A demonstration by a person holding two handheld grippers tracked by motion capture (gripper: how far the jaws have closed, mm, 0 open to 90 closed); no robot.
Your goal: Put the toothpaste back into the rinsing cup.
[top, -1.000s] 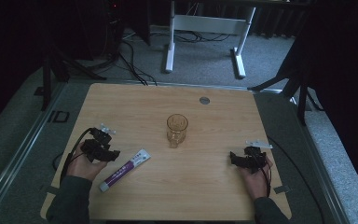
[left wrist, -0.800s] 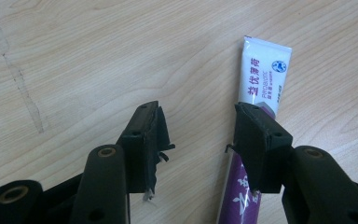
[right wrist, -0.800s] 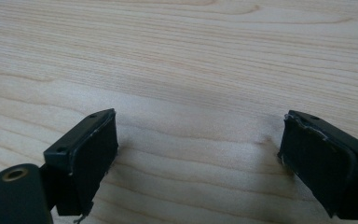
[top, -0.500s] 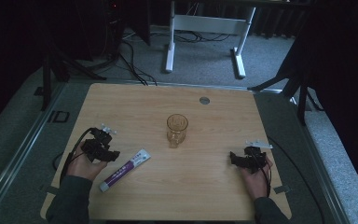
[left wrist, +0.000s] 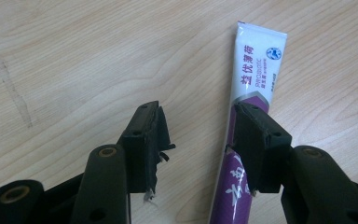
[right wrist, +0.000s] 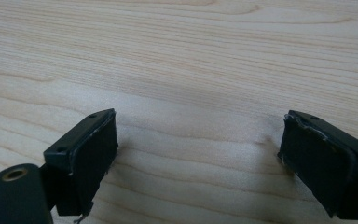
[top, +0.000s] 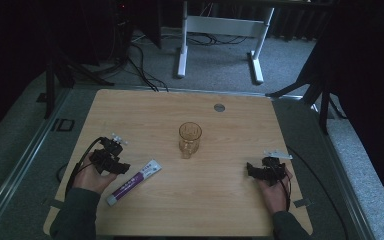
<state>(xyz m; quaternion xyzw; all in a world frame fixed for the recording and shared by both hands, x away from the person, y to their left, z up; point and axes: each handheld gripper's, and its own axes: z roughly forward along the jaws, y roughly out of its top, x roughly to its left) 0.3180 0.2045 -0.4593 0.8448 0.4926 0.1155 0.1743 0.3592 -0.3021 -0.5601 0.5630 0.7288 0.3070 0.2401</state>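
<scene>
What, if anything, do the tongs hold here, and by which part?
Nothing. Both the left tongs and right tongs are open; the tube lies on the table, under one left jaw, not clamped.

Table point(top: 220, 200): pale wood, smooth, matt grain.
Tube point(left wrist: 254, 79): glossy plastic, white and purple.
Cup point(top: 190, 139): clear amber glass.
Floor point(top: 220, 65): grey carpet.
</scene>
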